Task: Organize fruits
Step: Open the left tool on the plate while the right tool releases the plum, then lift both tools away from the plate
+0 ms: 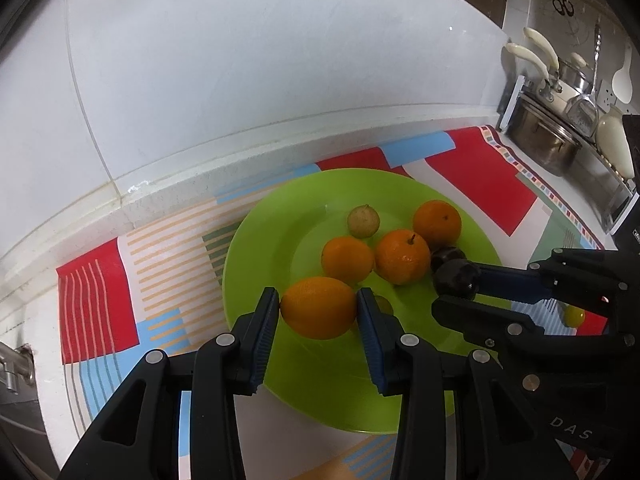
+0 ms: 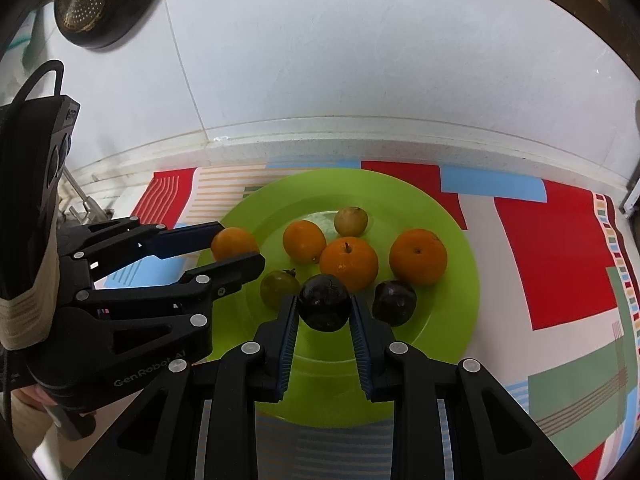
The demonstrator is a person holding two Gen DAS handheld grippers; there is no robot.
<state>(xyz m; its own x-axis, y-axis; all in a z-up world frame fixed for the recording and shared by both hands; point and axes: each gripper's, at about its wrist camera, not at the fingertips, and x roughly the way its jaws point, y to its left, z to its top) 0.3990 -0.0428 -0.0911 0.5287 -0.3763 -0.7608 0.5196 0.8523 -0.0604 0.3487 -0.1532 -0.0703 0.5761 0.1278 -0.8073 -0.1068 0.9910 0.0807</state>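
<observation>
**A:** what's each gripper got right now?

**B:** left gripper (image 1: 318, 306) is clamped on an orange (image 1: 318, 307), pads touching both its sides, over the near-left part of the green plate (image 1: 256, 240). Right gripper (image 2: 324, 307) is squeezing a dark plum (image 2: 324, 306).

**A:** rest of the fruit?

**B:** just past the right fingertips: three oranges, a second plum (image 2: 394, 303) and two greenish fruits.

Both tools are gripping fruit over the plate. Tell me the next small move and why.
Probably lower the left tool a little and open it. Its orange is pinched just above the green plate, where three oranges already sit, and bare plate lies beneath. The right tool holds a dark fruit close by, so move one tool at a time.
</observation>
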